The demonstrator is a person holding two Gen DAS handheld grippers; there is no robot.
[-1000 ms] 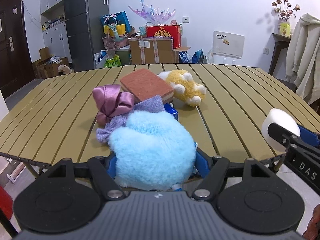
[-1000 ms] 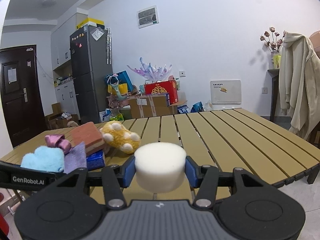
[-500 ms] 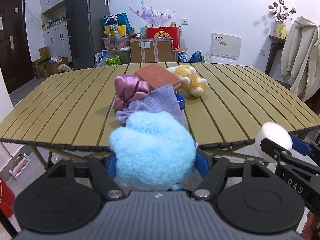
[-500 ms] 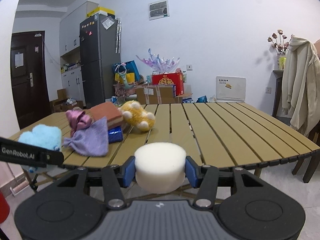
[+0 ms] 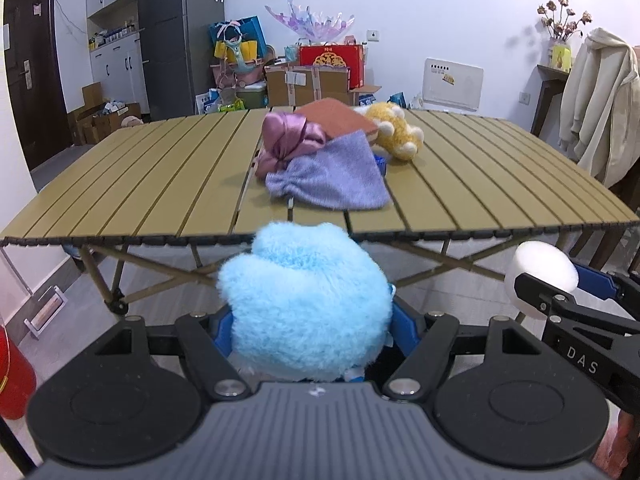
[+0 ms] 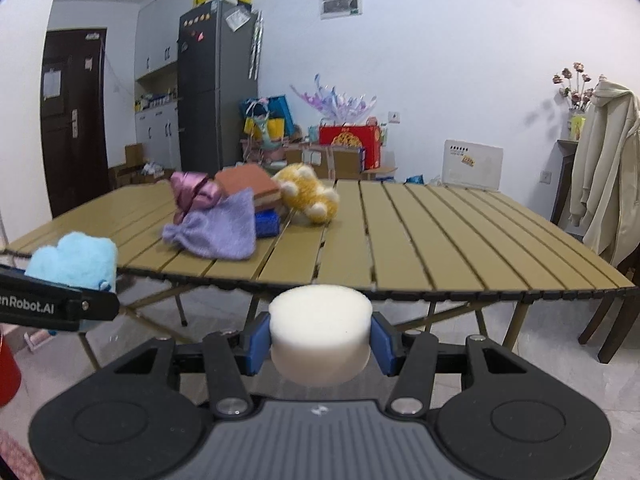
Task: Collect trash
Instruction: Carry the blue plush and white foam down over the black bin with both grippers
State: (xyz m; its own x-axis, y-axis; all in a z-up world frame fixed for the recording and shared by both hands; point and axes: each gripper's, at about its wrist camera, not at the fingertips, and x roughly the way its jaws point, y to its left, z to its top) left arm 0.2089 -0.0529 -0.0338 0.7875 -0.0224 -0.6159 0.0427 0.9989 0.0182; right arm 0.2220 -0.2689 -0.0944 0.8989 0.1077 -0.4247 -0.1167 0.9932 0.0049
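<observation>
Both tongs have drawn back off the slatted table (image 5: pixel 160 184), left (image 5: pixel 310 328) squeezing a fluffy blue plush (image 5: pixel 304 304), right (image 6: pixel 319 340) a white foam disc (image 6: pixel 319 336).

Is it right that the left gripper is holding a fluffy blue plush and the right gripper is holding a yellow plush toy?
Not quite. The left gripper does hold the fluffy blue plush, but the right gripper holds a white foam puck, as the right wrist view shows. The yellow plush toy lies on the table.
</observation>
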